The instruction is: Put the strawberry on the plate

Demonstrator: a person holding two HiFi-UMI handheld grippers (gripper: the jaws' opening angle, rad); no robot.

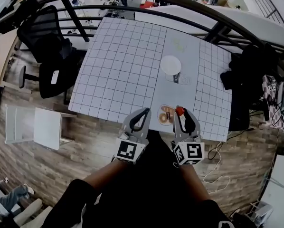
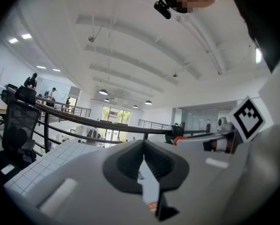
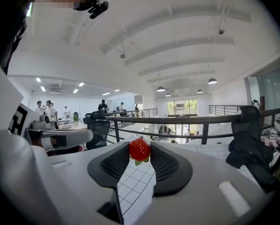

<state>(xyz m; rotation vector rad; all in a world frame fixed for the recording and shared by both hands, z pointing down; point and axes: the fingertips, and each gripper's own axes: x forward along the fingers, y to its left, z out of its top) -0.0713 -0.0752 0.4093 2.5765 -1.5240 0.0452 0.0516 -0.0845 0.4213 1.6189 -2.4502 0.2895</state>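
The red strawberry with green leaves is pinched at the tips of my right gripper, above the table's near edge. In the right gripper view the strawberry sits between the two dark pads, and the gripper is shut on it. A round white plate lies farther out on the white sheet. My left gripper hovers beside the right one; in the left gripper view its tips meet with nothing between them.
A small dish of orange-brown pieces lies just left of the strawberry. A labelled container lies on its side below the plate. A gridded mat covers the table. A black office chair stands left, dark bags right, a curved black railing behind.
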